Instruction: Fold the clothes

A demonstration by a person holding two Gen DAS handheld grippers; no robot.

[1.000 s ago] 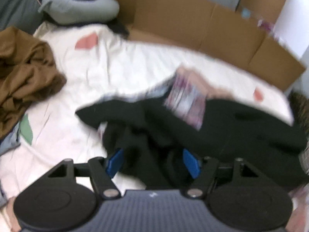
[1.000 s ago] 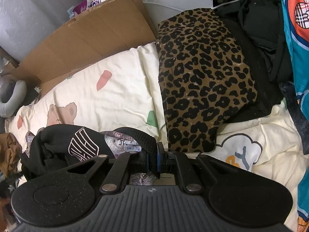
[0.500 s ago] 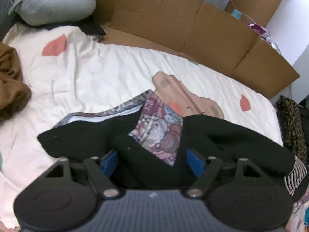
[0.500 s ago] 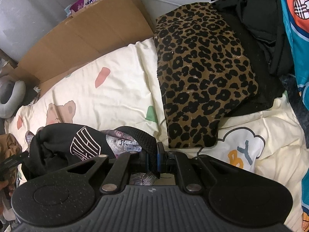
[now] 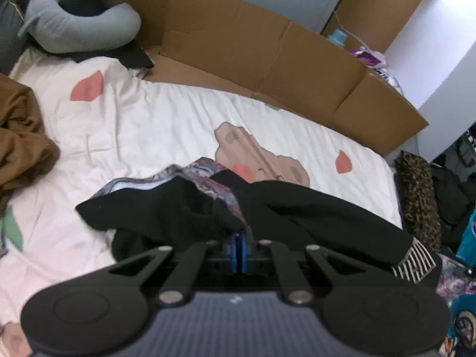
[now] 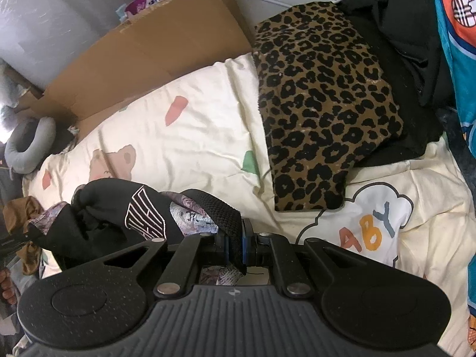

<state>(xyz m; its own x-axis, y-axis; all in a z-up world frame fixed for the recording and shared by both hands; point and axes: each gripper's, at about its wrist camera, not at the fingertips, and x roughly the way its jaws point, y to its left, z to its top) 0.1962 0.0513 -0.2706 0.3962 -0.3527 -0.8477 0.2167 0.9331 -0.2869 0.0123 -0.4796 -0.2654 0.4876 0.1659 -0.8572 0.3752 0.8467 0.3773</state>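
Observation:
A black jacket [image 5: 312, 217] with a patterned purple lining lies bunched on the cream bedsheet [image 5: 166, 125]. My left gripper [image 5: 239, 248] is shut on a fold of its black cloth near the lining. In the right wrist view the same black jacket [image 6: 119, 223] shows a white line logo, and my right gripper [image 6: 236, 245] is shut on its ribbed black hem. The blue pads [image 6: 244, 247] press on the hem from both sides.
A leopard-print cloth [image 6: 321, 104] lies on dark clothes at the right. Flattened cardboard [image 5: 267, 50] lines the bed's far side. A grey neck pillow [image 5: 77, 26] sits far left, a brown garment [image 5: 20, 136] at the left edge. Teal clothes [image 6: 458, 59] hang on the right.
My left gripper went from wide open to shut on the jacket's black cloth. The right gripper kept its hold on the hem and barely moved.

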